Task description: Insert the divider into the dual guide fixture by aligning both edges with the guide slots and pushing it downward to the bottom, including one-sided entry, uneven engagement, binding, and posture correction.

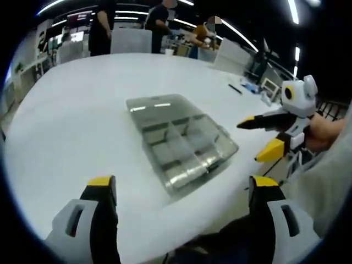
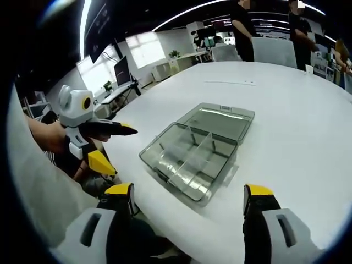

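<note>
A clear plastic compartment box (image 1: 184, 146) lies on the white table (image 1: 71, 126) with its lid (image 1: 159, 109) folded flat behind it. Thin clear dividers (image 2: 193, 159) stand inside the box (image 2: 187, 159), and the lid (image 2: 223, 121) lies on its far side. My left gripper (image 1: 182, 184) is open and empty, a little short of the box. My right gripper (image 2: 188, 192) is also open and empty, near the table edge in front of the box. Each gripper shows in the other's view, the right one (image 1: 250, 142) and the left one (image 2: 124, 151), both held in a hand beside the box.
A dark pen (image 1: 235, 89) lies on the table far right of the box. Grey chairs (image 1: 131, 39) and standing people (image 1: 102, 25) are at the far edge. Desks with monitors (image 2: 122, 70) stand beyond the table.
</note>
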`<state>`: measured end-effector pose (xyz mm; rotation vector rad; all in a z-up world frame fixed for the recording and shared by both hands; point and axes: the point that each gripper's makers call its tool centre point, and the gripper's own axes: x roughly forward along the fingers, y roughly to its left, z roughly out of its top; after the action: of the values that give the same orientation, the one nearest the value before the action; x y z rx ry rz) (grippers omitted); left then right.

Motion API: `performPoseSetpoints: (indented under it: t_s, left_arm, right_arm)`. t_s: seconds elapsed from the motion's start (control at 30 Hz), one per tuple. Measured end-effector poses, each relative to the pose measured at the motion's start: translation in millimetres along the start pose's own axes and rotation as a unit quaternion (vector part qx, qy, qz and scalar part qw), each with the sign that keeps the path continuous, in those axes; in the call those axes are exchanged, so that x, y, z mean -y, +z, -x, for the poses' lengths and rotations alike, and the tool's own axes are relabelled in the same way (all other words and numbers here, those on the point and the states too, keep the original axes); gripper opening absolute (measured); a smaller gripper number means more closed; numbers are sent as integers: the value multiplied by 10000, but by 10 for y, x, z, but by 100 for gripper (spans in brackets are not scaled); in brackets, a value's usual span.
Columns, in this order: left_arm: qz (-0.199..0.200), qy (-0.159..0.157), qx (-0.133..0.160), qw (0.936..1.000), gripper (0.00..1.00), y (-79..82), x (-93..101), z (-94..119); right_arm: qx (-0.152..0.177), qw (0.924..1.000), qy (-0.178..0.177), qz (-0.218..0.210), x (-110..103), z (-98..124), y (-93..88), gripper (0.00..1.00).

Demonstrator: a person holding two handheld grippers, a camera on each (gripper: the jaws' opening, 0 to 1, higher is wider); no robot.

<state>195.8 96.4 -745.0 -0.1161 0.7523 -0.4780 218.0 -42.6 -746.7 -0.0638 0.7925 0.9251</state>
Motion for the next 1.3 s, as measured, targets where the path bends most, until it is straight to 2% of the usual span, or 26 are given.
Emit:
performPoseSetpoints:
  t_s: [0.63,1.3]
  left_arm:
    - [21,-6,-5,10000,98,-34,24,-3]
    - [16,42,-31,10000,98,-43,10,24]
  right_arm:
    - [-32,10000,16,4,-10,11,-50,79]
    - [-18,10000,39,48,-12,17,-21,79]
